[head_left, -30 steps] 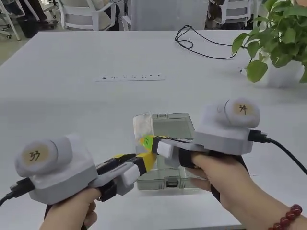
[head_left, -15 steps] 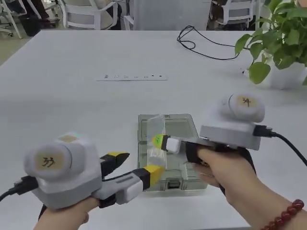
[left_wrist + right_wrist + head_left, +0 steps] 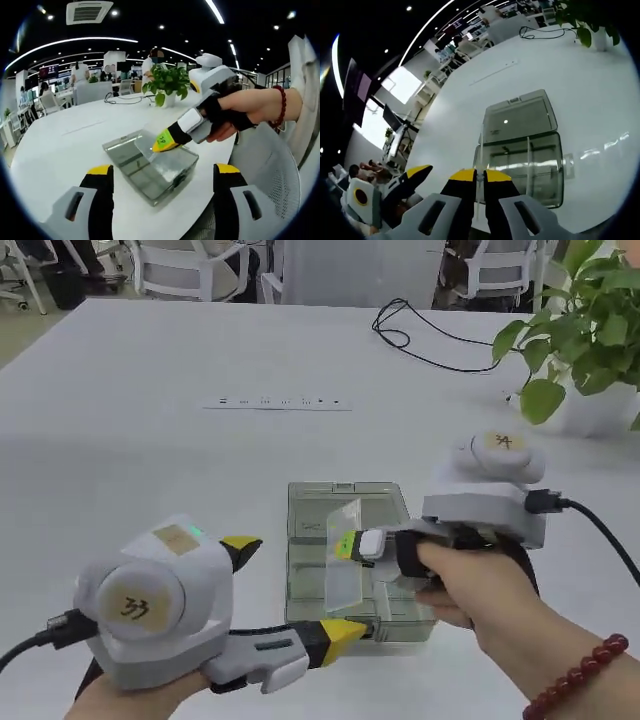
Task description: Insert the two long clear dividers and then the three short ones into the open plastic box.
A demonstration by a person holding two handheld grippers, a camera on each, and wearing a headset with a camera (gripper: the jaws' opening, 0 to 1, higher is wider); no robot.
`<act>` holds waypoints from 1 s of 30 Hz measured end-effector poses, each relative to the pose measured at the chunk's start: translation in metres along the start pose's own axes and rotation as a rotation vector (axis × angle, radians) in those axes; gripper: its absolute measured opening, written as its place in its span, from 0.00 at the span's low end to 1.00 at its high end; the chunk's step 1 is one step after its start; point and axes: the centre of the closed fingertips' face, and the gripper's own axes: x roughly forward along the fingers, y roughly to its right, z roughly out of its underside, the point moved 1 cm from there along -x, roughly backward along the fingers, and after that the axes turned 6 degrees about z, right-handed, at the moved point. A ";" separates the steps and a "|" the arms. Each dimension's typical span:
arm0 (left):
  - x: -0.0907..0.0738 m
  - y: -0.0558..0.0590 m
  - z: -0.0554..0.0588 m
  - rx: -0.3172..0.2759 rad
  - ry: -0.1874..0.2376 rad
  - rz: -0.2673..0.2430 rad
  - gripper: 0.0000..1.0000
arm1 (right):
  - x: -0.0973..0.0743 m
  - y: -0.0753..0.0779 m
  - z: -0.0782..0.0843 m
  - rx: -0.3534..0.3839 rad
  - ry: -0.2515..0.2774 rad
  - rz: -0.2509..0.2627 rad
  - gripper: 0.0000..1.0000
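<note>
Right gripper (image 3: 480,176): jaws clamped on the upper edge of a thin clear plastic divider sheet (image 3: 341,575). Divider hangs upright, slightly tilted, over the open clear plastic box (image 3: 542,165), on the side of the box nearest the left gripper (image 3: 163,172). Cannot tell whether its lower edge touches the box floor. One thin clear strip (image 3: 527,162) already stands across the box base. Box lid lies flat beyond the base on the white table (image 3: 150,460). Left gripper: jaws spread wide, holding nothing, just beside the box's near corner
</note>
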 end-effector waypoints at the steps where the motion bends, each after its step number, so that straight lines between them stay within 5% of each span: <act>1: 0.000 0.000 0.001 0.014 -0.005 -0.001 0.84 | 0.001 0.000 0.000 0.002 -0.005 0.005 0.06; 18: 0.003 0.007 0.002 0.089 -0.004 0.057 0.98 | 0.021 0.018 0.008 -0.002 -0.159 0.144 0.06; 30: 0.002 0.009 0.002 0.066 0.002 0.069 0.99 | 0.030 0.025 0.018 0.011 -0.229 0.173 0.06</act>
